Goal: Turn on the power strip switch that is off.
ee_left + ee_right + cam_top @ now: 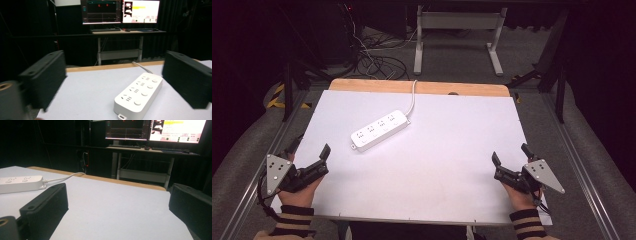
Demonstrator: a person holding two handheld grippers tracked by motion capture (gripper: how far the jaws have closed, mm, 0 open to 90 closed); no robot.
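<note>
A white power strip with several sockets lies at an angle on the white table, left of centre, its white cable running off the far edge. My left gripper rests at the near left corner, open, with nothing between its jaws. From the left gripper view the power strip lies just ahead, between the two black jaws. At the near right my right gripper is open and empty too. In the right gripper view the power strip is far off to the left.
A wooden strip borders the table's far edge. Metal rails run along both sides. Beyond stands a desk frame with monitors and tangled floor cables.
</note>
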